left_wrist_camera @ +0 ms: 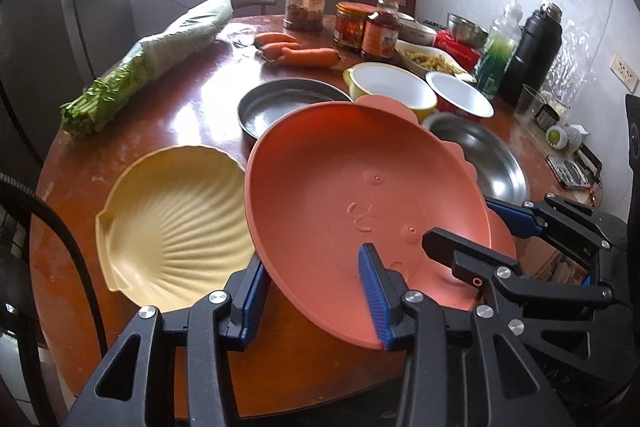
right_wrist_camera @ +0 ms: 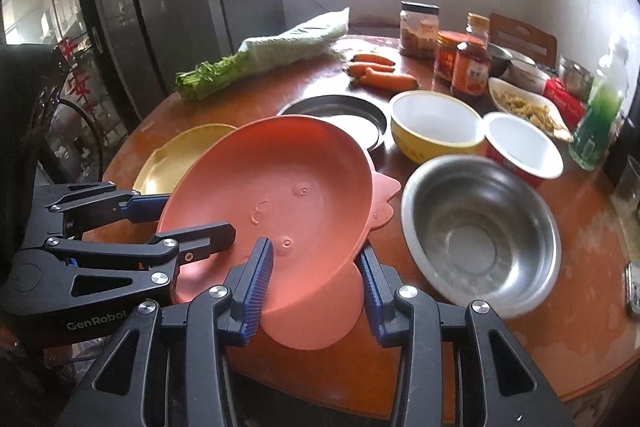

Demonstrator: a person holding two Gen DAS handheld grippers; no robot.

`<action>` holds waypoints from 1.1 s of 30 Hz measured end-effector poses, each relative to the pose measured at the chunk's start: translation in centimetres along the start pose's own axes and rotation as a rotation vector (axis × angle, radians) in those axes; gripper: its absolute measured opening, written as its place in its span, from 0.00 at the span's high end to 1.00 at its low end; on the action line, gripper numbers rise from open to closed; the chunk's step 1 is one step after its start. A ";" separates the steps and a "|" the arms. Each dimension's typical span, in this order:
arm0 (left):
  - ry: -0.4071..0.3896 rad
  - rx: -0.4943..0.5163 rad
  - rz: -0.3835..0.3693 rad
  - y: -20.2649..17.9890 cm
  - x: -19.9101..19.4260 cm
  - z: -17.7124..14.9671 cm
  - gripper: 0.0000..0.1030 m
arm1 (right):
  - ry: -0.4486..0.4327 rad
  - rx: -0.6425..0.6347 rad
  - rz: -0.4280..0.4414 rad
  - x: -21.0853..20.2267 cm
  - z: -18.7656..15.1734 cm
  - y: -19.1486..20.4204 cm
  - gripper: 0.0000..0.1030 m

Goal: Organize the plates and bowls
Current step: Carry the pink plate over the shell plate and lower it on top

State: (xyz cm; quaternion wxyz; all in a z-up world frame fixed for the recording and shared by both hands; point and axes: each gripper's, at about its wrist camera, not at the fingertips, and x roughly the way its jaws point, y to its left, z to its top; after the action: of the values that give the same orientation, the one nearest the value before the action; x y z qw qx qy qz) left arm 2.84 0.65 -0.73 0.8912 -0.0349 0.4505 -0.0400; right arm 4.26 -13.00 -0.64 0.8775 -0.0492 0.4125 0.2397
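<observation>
An orange plate with a scalloped tab hangs tilted above the round wooden table. My left gripper is shut on its near rim, one pad inside the dish and one under it. My right gripper is shut on the rim next to it, also in the left wrist view as the right gripper. The left gripper shows beside the orange plate in the right wrist view. A yellow shell-shaped plate lies just left. Behind are a dark metal pan, a yellow bowl, a red-sided bowl and a steel bowl.
Bagged greens and carrots lie at the back of the table. Jars, a sauce bottle, a dish of food, a green bottle and a black flask crowd the far right. A chair back stands at left.
</observation>
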 end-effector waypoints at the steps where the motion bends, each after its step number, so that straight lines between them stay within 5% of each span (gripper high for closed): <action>1: -0.003 -0.007 0.004 0.3 -0.1 0.1 0.57 | -0.002 -0.007 0.003 0.1 0.3 0.2 0.58; 12: -0.027 -0.086 0.055 4.9 -1.0 1.0 0.57 | -0.006 -0.094 0.048 2.2 3.8 3.2 0.57; 33: 0.054 -0.172 0.124 11.3 1.7 0.3 0.58 | 0.095 -0.177 0.126 9.6 6.4 7.7 0.57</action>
State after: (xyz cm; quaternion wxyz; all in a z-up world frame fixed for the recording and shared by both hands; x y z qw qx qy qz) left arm 4.54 11.72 -3.02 0.8733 -0.0825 0.4772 0.0530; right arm 10.41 -0.81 -2.78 0.8325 -0.1116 0.4331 0.3271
